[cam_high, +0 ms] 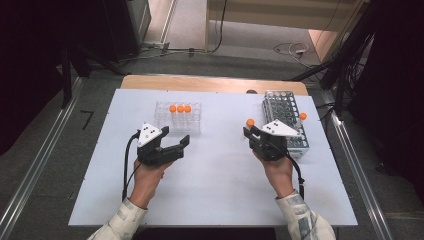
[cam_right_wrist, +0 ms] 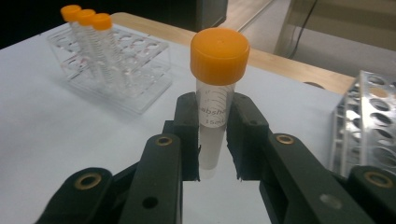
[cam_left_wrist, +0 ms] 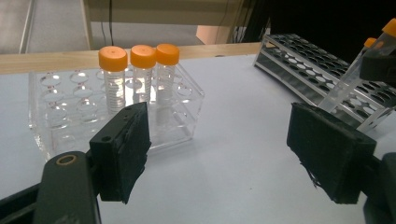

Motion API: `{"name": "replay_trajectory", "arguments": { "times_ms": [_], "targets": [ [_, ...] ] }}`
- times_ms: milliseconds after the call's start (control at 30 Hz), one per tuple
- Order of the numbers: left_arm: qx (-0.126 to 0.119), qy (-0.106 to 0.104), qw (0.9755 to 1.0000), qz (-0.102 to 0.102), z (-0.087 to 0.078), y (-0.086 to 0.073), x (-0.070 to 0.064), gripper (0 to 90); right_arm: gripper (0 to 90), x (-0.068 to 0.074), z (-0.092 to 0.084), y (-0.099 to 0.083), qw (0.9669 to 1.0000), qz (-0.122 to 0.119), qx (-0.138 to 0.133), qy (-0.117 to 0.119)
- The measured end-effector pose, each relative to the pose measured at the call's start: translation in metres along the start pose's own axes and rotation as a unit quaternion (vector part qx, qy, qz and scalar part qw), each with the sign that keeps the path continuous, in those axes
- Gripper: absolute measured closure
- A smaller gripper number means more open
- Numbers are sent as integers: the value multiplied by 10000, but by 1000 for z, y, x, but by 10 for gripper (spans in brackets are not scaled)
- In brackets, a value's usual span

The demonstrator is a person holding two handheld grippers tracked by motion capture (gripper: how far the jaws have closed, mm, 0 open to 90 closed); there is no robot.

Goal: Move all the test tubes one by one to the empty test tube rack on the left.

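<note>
My right gripper [cam_high: 248, 132] [cam_right_wrist: 214, 140] is shut on a clear tube with an orange cap [cam_right_wrist: 218, 56] [cam_high: 250, 122], held upright over the white table just left of the grey wire rack [cam_high: 285, 120] [cam_right_wrist: 369, 121]. My left gripper [cam_high: 176, 136] [cam_left_wrist: 219, 149] stands open near the clear plastic rack [cam_high: 192, 125] [cam_left_wrist: 42, 116], with nothing between its pads. Three orange-capped tubes [cam_high: 180, 108] [cam_left_wrist: 140, 70] [cam_right_wrist: 88, 28] stand side by side in the back row of that clear rack. In the left gripper view, the held tube [cam_left_wrist: 348, 86] shows at the far right.
One more orange-capped tube [cam_high: 302, 116] sits at the right side of the wire rack. The white table top [cam_high: 215, 190] lies on a wooden board [cam_high: 210, 82]. Cables [cam_high: 290, 49] run over the floor beyond the table.
</note>
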State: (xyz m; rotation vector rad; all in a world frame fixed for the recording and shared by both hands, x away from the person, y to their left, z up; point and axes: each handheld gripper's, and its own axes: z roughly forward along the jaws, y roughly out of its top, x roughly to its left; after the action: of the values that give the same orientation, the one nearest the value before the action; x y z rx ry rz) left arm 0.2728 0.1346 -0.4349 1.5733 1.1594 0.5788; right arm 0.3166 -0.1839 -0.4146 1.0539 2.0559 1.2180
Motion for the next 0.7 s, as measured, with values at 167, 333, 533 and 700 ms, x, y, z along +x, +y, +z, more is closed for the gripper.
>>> {"name": "replay_trajectory", "arguments": {
  "times_ms": [167, 333, 533, 700],
  "targets": [
    [4, -34, 10000, 10, 0, 0, -2, 210, 727, 14, 6, -1, 9998, -110, 68, 170],
    [6, -53, 10000, 27, 0, 0, -3, 210, 727, 24, 10, -3, 9992, -183, 112, 334],
    [25, -86, 9999, 47, 0, -1, -6, 210, 726, 37, 16, -5, 9981, -301, 209, 487],
    [22, -107, 9999, 59, 0, -1, -7, 211, 727, 46, 19, -6, 9974, -369, 236, 570]
  ]
}}
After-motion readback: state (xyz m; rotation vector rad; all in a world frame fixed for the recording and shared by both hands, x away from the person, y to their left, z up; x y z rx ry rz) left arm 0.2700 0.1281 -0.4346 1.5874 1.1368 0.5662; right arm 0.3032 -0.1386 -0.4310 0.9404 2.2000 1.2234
